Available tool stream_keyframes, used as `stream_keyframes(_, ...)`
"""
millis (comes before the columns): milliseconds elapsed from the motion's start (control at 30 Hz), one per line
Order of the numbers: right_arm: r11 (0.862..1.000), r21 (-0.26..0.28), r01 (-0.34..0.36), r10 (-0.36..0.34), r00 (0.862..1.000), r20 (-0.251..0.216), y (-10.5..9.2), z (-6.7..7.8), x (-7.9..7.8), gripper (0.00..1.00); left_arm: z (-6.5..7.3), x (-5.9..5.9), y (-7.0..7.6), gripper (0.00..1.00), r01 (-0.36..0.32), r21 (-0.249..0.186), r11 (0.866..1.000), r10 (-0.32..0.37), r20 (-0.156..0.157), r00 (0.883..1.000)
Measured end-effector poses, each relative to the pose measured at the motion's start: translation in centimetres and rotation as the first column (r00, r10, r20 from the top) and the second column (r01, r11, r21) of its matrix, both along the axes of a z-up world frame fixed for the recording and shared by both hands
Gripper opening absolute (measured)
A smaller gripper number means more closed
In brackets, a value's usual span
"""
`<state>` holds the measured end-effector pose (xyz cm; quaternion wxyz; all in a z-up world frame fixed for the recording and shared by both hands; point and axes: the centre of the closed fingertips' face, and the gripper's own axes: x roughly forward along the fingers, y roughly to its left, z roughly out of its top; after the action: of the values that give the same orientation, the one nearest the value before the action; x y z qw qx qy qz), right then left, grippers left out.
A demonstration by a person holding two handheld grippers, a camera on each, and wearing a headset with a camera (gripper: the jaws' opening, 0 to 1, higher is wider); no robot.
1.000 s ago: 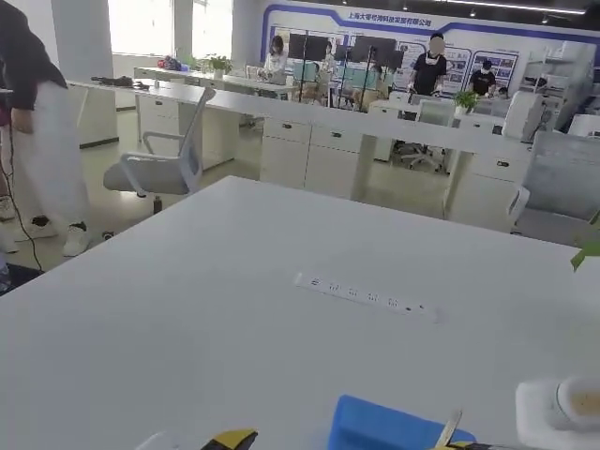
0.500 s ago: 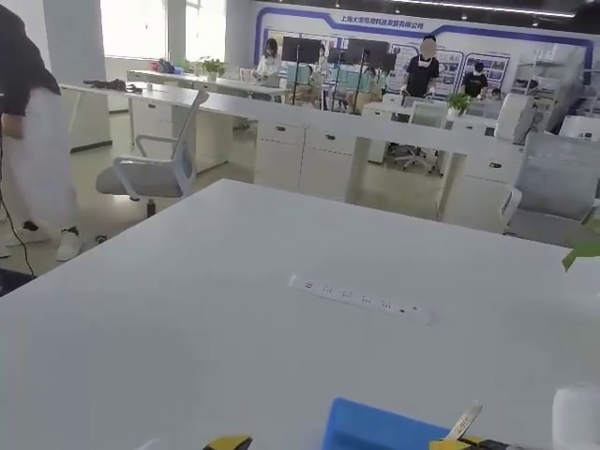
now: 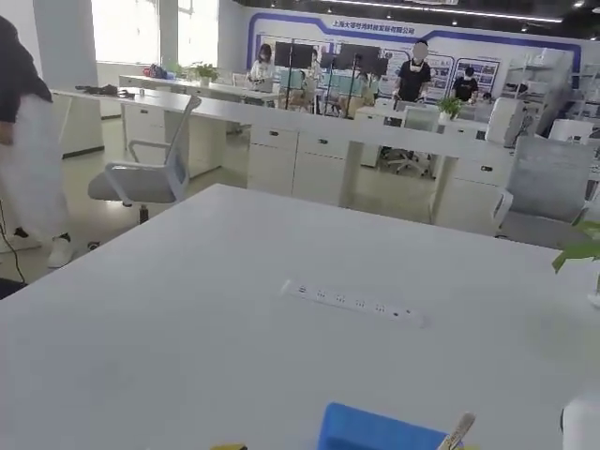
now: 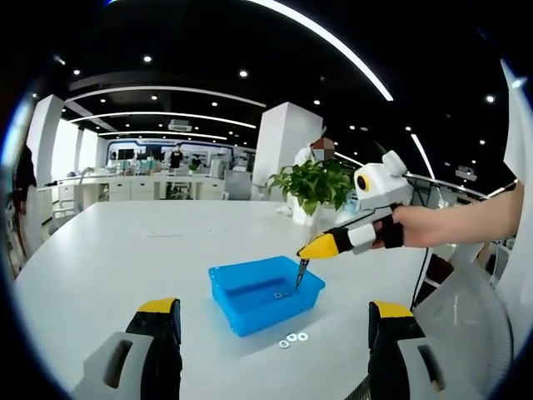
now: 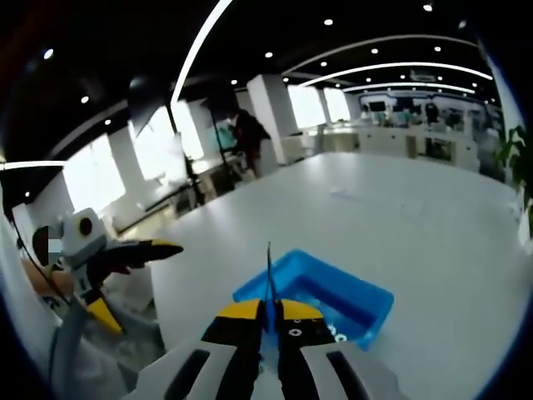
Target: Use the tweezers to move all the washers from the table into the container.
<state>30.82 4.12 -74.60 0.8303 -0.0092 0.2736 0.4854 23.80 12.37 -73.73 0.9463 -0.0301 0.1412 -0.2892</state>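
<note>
A blue container [image 4: 265, 292] sits on the white table [image 4: 125, 250], with a couple of washers [image 4: 279, 294] lying inside it. Three more washers [image 4: 292, 338] lie on the table just in front of it. My right gripper [image 4: 321, 247], held by a hand, is shut on slim tweezers [image 4: 301, 271] whose tips point down into the container's right side. I cannot tell whether the tips hold a washer. In the right gripper view the shut right gripper [image 5: 268, 310] holds the tweezers [image 5: 269, 275] over the container [image 5: 333, 296]. My left gripper [image 4: 273, 310] stands open before the container.
A white power strip [image 3: 356, 302] lies mid-table beyond the blue container [image 3: 380, 437]. A potted plant [image 4: 315, 185] stands behind the container. A white object [image 3: 583, 424] sits at the table's right edge. Office chairs, desks and people are farther back.
The head camera has tilted upward, so the container and the tweezers' top sit lower in the picture and the yellow jaw tips have slid out of it. Nothing on the table has moved.
</note>
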Motion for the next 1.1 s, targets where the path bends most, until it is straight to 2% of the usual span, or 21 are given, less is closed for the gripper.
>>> stream_keyframes(167, 1.000, 0.009, -0.030, 0.030, 0.998, -0.059, 0.5, -1.4, -1.4, 0.04, 0.0, 0.0, 0.0, 0.95, 0.002, 0.004, 1.000, -0.002, 0.000, 1.000)
stream_keyframes(300, 0.998, -0.032, -0.055, 0.052, 0.994, -0.097, 0.7, -3.5, -2.5, 0.04, -0.1, 0.1, 0.1, 0.95, -0.003, 0.003, 1.000, 0.003, -0.002, 1.000)
stream_keyframes(500, 0.993, -0.082, -0.085, 0.074, 0.989, -0.128, 0.9, -6.0, -3.5, 0.04, -0.1, 0.1, 0.2, 0.95, -0.006, 0.004, 1.000, 0.006, -0.003, 1.000)
stream_keyframes(600, 0.992, -0.093, -0.089, 0.076, 0.988, -0.133, 1.0, -6.5, -3.6, 0.04, -0.1, 0.1, 0.2, 0.95, -0.006, 0.003, 1.000, 0.006, -0.005, 1.000)
stream_keyframes(833, 0.989, -0.108, -0.105, 0.091, 0.988, -0.126, 1.1, -6.8, -3.7, 0.04, -0.2, 0.0, 0.1, 0.95, -0.003, 0.006, 1.000, 0.003, -0.007, 1.000)
stream_keyframes(1000, 0.974, -0.153, -0.168, 0.161, 0.986, -0.052, 1.6, -6.7, -4.4, 0.04, -0.2, 0.0, 0.1, 0.95, -0.002, 0.009, 1.000, 0.002, -0.007, 1.000)
stream_keyframes(1100, 0.951, -0.211, -0.225, 0.233, 0.972, 0.014, 1.7, -6.8, -5.0, 0.04, -0.2, -0.1, 0.1, 0.95, -0.004, 0.009, 1.000, 0.004, -0.007, 1.000)
